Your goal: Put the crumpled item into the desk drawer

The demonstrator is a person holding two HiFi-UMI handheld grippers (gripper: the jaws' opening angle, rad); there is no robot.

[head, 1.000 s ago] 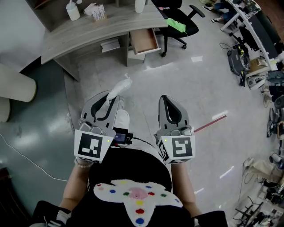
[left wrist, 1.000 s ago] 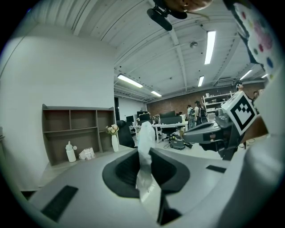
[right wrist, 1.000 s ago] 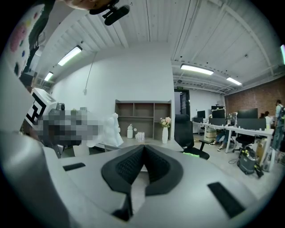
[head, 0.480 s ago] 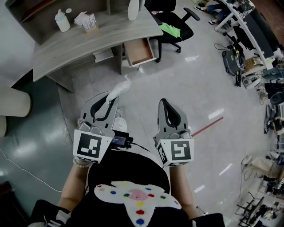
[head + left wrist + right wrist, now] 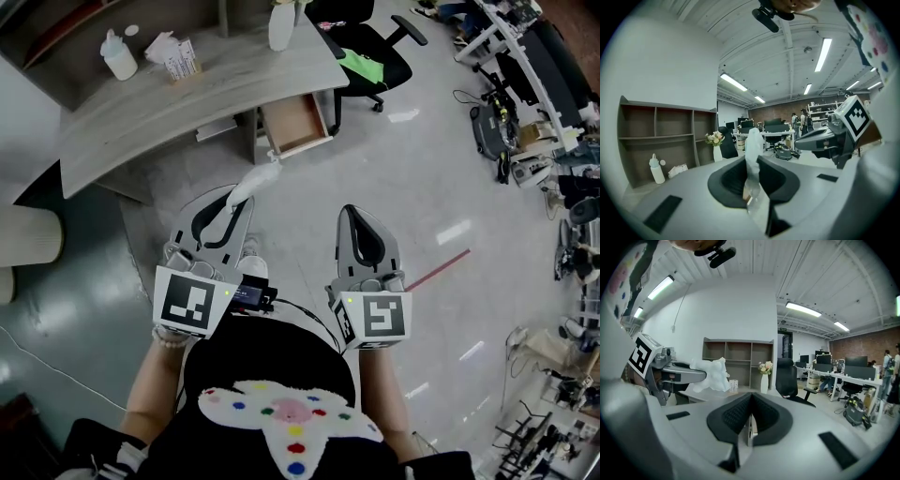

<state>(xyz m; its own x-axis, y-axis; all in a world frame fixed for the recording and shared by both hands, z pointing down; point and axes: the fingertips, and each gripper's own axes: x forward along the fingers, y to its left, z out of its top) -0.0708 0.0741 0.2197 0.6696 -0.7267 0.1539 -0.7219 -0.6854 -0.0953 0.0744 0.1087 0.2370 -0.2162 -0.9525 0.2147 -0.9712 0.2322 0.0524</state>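
Ahead of left tool (image 5: 232,208): crumpled item (image 5: 256,180) clamped, long axis toward drawer (image 5: 294,123) | right tool (image 5: 355,215) closed, empty

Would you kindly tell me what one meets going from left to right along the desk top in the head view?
White bottle → small paper pack → white vase

Open drawer (image 5: 295,122) under desk (image 5: 187,98), chair (image 5: 375,42) to its right (bottle (image 5: 118,56), vase (image 5: 280,28) on desk)
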